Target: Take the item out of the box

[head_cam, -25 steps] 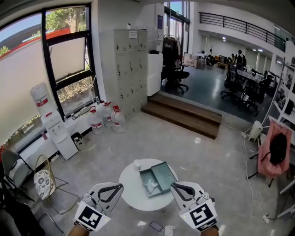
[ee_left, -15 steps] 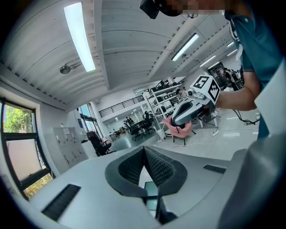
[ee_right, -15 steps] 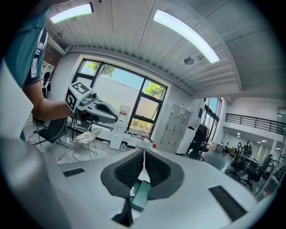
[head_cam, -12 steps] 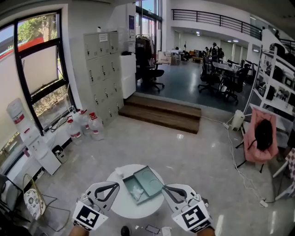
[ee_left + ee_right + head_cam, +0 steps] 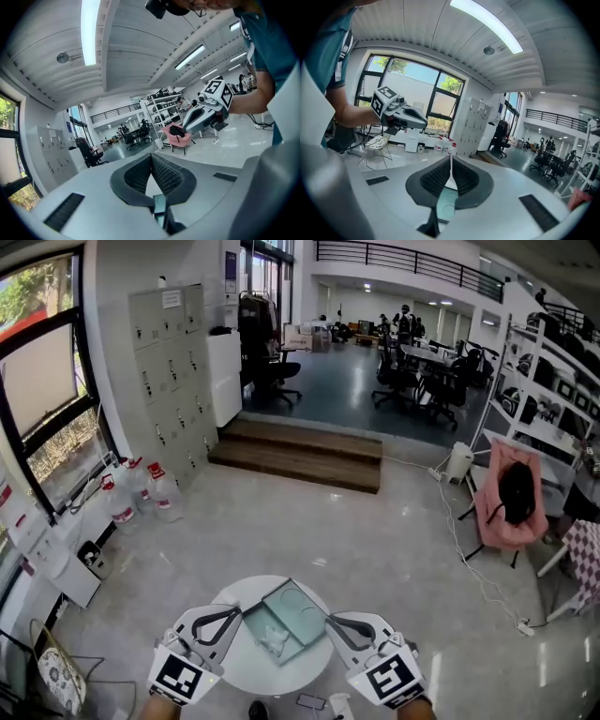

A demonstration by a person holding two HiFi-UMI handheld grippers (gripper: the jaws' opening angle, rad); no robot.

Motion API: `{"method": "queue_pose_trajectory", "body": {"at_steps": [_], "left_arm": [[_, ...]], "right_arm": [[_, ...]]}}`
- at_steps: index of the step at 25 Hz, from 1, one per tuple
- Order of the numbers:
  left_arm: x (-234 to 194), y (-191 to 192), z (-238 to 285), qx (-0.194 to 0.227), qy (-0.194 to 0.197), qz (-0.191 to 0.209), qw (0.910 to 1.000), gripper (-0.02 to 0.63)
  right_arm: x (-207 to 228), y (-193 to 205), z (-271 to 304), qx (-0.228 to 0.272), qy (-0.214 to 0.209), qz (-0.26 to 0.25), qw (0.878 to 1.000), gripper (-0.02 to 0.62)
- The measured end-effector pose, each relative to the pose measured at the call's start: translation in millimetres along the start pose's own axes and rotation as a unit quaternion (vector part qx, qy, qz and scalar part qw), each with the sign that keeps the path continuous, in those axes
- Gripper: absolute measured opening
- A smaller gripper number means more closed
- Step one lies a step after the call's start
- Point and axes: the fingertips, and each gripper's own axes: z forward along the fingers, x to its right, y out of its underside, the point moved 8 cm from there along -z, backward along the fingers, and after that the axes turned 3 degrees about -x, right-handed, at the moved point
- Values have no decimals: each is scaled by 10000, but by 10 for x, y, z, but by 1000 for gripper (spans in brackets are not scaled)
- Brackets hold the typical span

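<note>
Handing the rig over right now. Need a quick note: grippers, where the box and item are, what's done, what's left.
Left gripper: shut, empty, held by the left side of the round white table.
Right gripper: shut, empty, held by the table's right side.
Things: the open green box sits on the table between the two grippers; the white item lies inside it.
Done: box is open, nothing gripped yet.
Left: open a gripper, reach in, grip the item, lift it out of the box.
</note>
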Motion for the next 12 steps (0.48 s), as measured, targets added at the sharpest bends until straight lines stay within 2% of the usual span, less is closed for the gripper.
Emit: {"method": "queue_pose_trajectory", "body": {"at_steps": [5,12], "left_arm": [[-424,532,313,-51,144,-34,9999,19],[-758,1244,615,-223,287,-137,9992,19]], "right_arm": [[92,220,765,-219,-97,-9,9997,41],[60,595,1682,-528,-393,265,9975,41]]}}
